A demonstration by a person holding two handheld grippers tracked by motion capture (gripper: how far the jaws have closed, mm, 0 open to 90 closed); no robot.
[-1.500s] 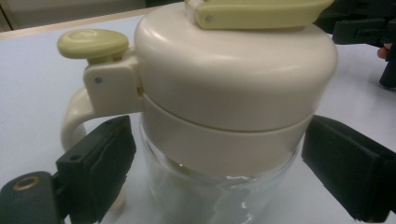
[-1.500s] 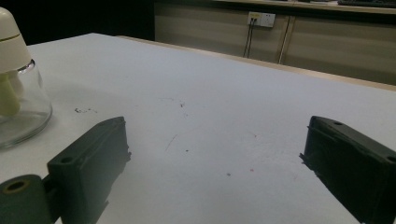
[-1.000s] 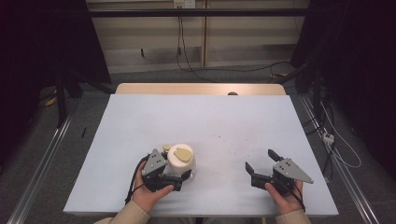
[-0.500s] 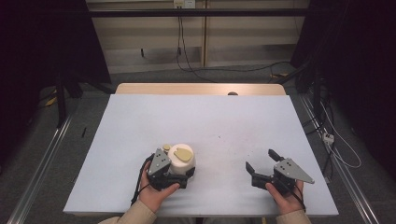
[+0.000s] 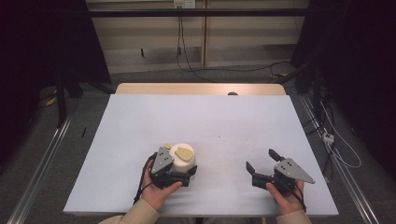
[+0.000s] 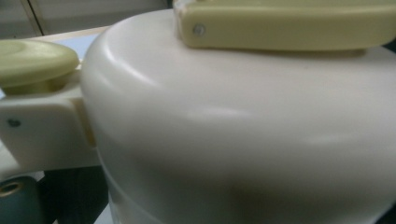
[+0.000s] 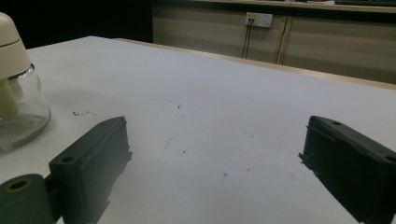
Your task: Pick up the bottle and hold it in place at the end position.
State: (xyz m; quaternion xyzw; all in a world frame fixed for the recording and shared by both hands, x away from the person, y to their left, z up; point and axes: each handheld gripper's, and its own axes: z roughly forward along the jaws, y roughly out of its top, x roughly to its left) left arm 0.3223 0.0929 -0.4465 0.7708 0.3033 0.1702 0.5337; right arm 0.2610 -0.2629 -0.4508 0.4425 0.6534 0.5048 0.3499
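Observation:
A cream-topped chopper (image 5: 183,156) with a pale yellow handle stands on the white table (image 5: 210,116) near its front edge, left of centre. My left gripper (image 5: 182,171) is pushed up against it, with its jaws wide apart on either side of the base. In the left gripper view the cream dome (image 6: 243,130) is very close and hides the jaw tips. My right gripper (image 5: 261,159) rests at the front right, open and empty. The right gripper view shows its jaws (image 7: 217,135) apart over bare table, and the chopper's glass bowl (image 7: 18,112) at the left edge.
A wooden strip (image 5: 201,88) runs along the table's far edge. Beyond it are cables on the floor and a wall socket (image 5: 183,3). Metal rails flank the table on both sides. Small dark specks mark the table top near its middle.
My left gripper has slid a little to the right, closer around the chopper. The right gripper has stayed where it was.

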